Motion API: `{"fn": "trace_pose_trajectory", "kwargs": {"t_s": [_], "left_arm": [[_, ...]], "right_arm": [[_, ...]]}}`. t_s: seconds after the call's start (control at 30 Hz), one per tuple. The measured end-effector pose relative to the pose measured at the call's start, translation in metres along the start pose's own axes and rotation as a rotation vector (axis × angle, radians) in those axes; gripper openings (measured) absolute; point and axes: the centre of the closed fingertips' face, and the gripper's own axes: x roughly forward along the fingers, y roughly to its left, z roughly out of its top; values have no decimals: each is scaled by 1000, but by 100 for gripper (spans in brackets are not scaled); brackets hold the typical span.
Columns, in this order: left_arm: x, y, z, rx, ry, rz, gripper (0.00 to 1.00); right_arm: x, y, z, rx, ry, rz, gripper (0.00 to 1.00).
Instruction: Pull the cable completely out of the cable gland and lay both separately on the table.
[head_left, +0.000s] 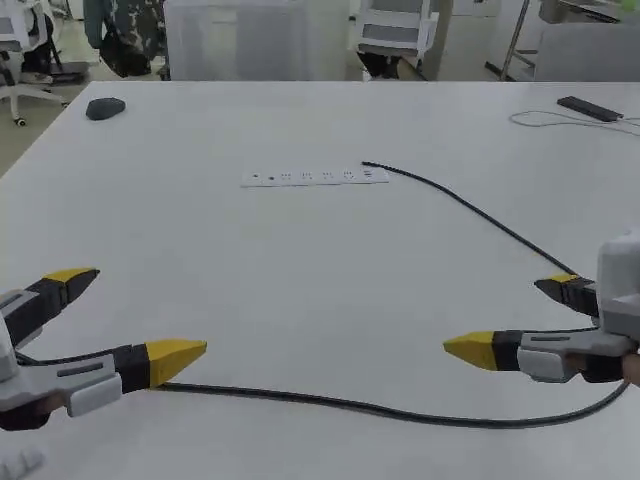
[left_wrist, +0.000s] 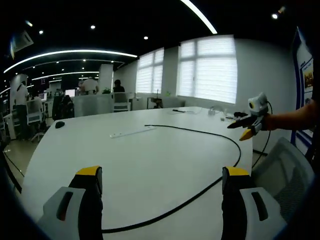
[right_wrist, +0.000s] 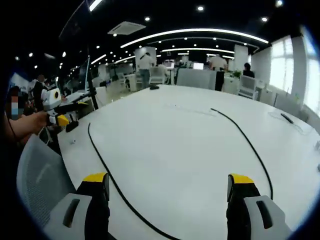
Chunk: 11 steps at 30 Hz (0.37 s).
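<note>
Left tool (head_left: 150, 310) first: grey body, yellow-tipped jaws, and I'm reading them as spread wide with nothing between them. Its own gripper view agrees, left tool (left_wrist: 162, 172) with both tips far apart over bare tabletop. Right tool (head_left: 491, 315) is the same story, jaws gaping and carrying nothing; in its own view the right tool (right_wrist: 168, 178) frames open table. Both tools sit low over the near edge of the wide white table (head_left: 300, 270), well apart, tips pointing inward at each other.

Now the long black cable (head_left: 330, 402). It lies flat on the table, running along the near side from under the left tool's lower jaw, across to the right, looping round behind the right tool, then heading diagonally away. Whether it touches either tool, I can't tell. From the left gripper view the long black cable (left_wrist: 190, 130) sweeps in a broad arc, with the right tool (left_wrist: 245, 127) at the far side of the bend. From the right gripper view the cable (right_wrist: 100, 155) curves past, left tool (right_wrist: 62, 112) beyond it.

Its far end stops just beside the right end of a flat white power strip (head_left: 315, 177) mid-table. Further out, a dark computer mouse (head_left: 105, 108) sits far left, and a flat black device (head_left: 590, 108) far right.
</note>
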Motion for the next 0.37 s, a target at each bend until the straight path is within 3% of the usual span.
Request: {"fn": "trace_pose_trajectory", "kwargs": {"t_s": [0.13,0.37], "left_arm": [[5,6,-8,10,42,11,99],[3,9,-4,13,34,20,99]], "right_arm": [[-3,2,-2,6,-2,-6,99],[-5,2,5,4,-26,-12,99]]}}
